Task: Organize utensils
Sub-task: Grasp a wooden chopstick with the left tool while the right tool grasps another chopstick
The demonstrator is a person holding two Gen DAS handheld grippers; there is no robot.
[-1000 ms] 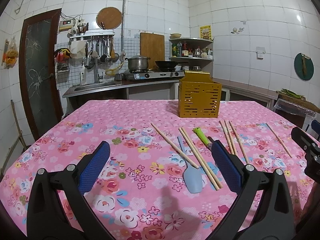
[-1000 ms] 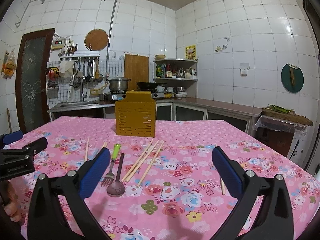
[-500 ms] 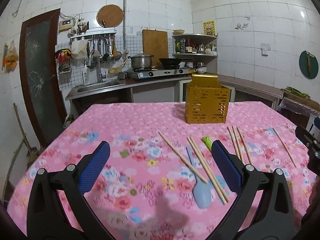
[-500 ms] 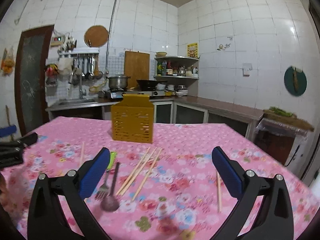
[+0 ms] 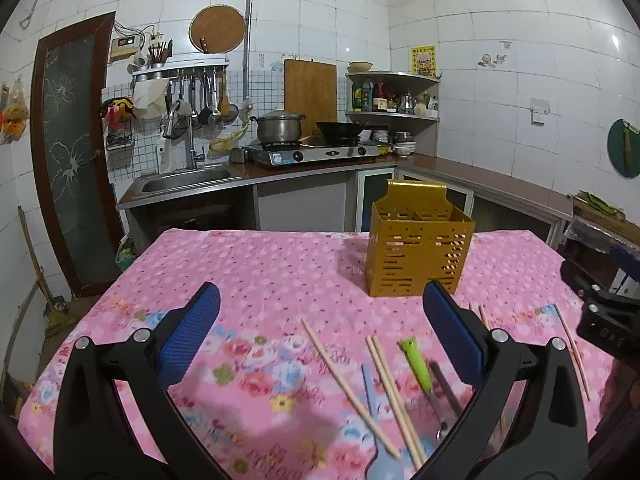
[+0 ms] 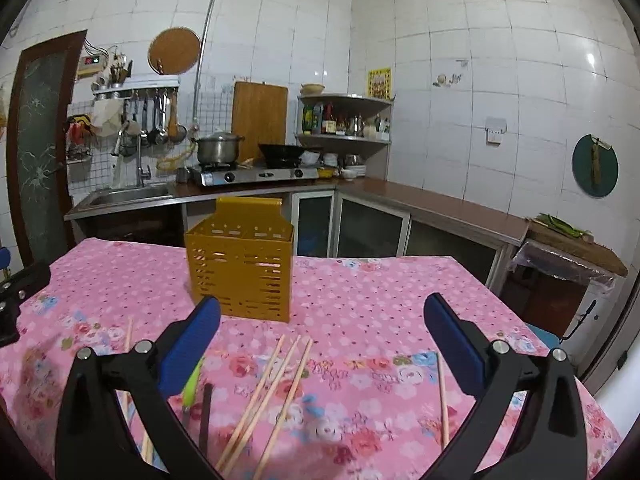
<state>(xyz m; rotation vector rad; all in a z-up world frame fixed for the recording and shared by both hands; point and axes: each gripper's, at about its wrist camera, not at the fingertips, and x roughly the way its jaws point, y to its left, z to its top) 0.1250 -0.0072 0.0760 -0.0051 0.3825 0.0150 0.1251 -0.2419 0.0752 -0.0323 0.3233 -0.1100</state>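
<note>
1. White-tiled kitchen walls fill the upper part of both views; a sink point(image 5: 188, 178) sits at left, a gas stove point(image 5: 316, 154) with a steel pot point(image 5: 279, 128) at centre, and corner shelves of bottles point(image 5: 394, 98) to the right.
2. A pink floral tablecloth point(image 5: 260, 268) covers the table across the lower half of each frame.
3. At lower left of the left wrist view, the left gripper point(image 5: 320, 328) hangs above the cloth with its blue pads wide apart and nothing between them.
4. Right of centre in that view lie a single chopstick point(image 5: 348, 384), a chopstick pair point(image 5: 394, 396), a blue spatula point(image 5: 376, 456), a green-handled fork point(image 5: 416, 362) and a dark-handled spoon point(image 5: 444, 396), their long axes running away from the camera, tilted slightly left.
5. The yellow slotted utensil caddy point(image 5: 418, 256) stands upright beyond them, centre-right.
6. In the right wrist view, the right gripper point(image 6: 322, 334) is likewise spread and empty.
7. Three chopsticks point(image 6: 272, 396) lie in the lower middle between its pads, pointing up toward the caddy; a lone chopstick point(image 6: 441, 400) lies near the right pad.
8. By my reading, each gripper has utensils just ahead and below, so either could start.
9. A yellow poster point(image 6: 379, 82) hangs on the wall, its writing too small to read.
</note>
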